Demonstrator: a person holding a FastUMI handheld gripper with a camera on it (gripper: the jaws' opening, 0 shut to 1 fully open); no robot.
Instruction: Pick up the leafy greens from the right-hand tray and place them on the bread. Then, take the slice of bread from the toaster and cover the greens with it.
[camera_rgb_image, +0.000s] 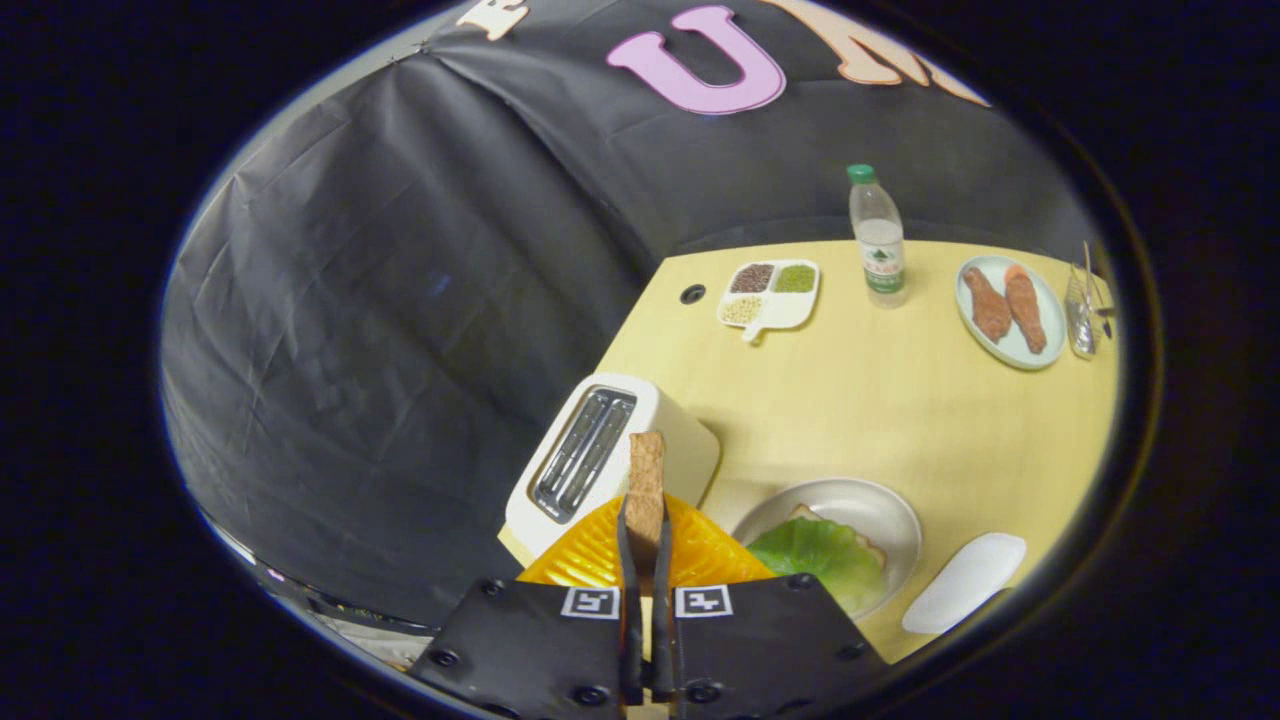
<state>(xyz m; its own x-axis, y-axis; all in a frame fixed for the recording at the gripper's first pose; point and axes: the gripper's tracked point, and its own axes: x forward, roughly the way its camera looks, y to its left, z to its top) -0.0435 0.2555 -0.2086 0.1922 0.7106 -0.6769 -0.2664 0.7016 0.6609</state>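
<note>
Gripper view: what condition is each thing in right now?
Gripper: jaws shut on the bread slice.
Bread slice: held upright, clear of the toaster.
Toaster: slots empty.
Leafy greens: lying on bread in the bowl.
Bottle: upright, capped.
White tray: empty.
Divided dish: three compartments filled.

Landmark: toaster (610, 458) on the table (900, 400).
Bread slice (646, 488): upright between the closed-in fingers of the gripper (645, 560), just before the toaster.
Bowl (880, 515): right of the toaster, greens (815, 555) in it.
Divided dish (770, 293): behind the toaster.
Bottle (878, 240): right of that dish.
</note>
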